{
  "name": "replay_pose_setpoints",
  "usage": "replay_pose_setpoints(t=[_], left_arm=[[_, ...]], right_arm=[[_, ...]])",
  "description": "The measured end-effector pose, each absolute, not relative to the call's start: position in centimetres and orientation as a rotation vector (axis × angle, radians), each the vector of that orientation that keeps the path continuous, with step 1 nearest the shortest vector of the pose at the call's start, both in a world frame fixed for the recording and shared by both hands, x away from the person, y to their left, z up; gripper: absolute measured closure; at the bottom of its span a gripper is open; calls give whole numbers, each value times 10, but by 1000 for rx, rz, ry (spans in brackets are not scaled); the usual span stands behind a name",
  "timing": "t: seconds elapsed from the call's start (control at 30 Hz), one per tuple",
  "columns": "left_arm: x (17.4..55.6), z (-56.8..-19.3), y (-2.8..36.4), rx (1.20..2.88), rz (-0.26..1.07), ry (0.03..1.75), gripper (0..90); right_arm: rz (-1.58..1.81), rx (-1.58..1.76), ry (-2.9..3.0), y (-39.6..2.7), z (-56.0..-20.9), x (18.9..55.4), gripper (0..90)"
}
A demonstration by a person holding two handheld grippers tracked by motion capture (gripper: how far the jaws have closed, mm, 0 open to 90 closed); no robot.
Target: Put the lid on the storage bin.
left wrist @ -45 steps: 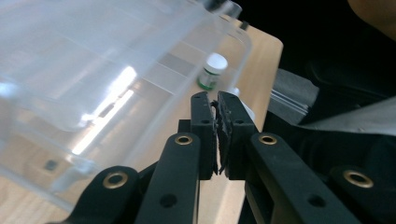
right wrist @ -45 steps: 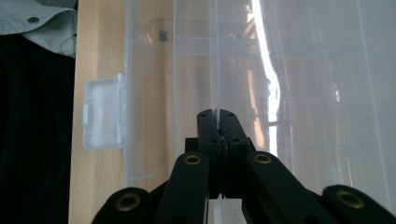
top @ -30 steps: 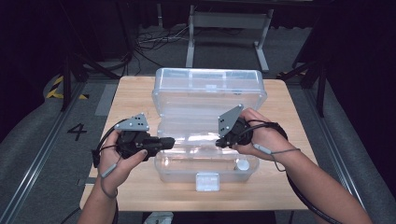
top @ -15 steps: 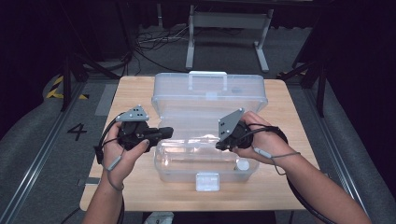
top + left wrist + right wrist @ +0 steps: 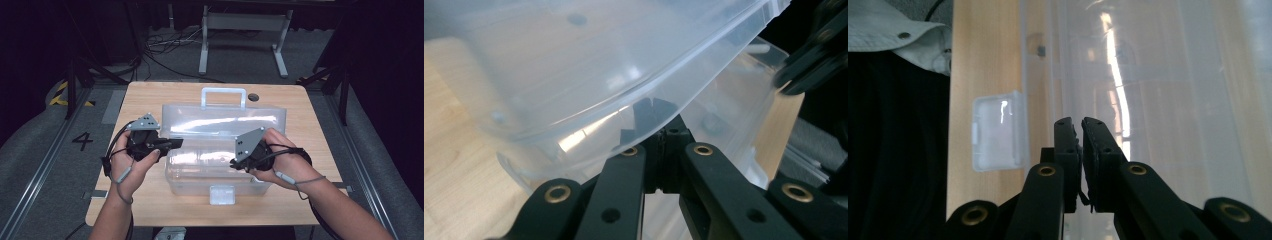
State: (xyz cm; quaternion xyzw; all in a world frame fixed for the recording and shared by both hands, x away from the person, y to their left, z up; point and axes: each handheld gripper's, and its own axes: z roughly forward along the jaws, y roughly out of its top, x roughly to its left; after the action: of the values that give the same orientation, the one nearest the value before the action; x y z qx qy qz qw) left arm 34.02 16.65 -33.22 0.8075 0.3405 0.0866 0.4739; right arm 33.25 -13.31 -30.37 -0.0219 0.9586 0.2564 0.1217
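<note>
We are looking at a wooden table (image 5: 150, 95) that is standing on a grey floor (image 5: 40, 150). A small dark round spot (image 5: 253, 97) is sitting near the table's far edge. Beyond the far side, a pale metal frame (image 5: 244, 30) is resting on two legs, and black cables (image 5: 165, 50) are trailing across the floor to its left. A painted number four (image 5: 82, 141) is showing on the floor at the left, with yellow and black tape (image 5: 62, 94) lying farther back.
</note>
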Motion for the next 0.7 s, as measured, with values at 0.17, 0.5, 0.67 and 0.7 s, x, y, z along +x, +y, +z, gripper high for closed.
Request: replay_pose_setpoints(t=[0.17, 0.5, 0.67, 0.7], left_arm=[[339, -331, 168, 1978, 209, 837, 897], [338, -332, 170, 1988, 193, 835, 895], [337, -333, 170, 1999, 192, 830, 894], [337, -333, 170, 2002, 191, 829, 894]], right_arm=[[800, -96, 2795, -136, -293, 324, 863], [846, -63, 2798, -141, -287, 326, 858], [875, -46, 2780, -147, -286, 326, 872], [890, -46, 2771, -148, -286, 326, 878]])
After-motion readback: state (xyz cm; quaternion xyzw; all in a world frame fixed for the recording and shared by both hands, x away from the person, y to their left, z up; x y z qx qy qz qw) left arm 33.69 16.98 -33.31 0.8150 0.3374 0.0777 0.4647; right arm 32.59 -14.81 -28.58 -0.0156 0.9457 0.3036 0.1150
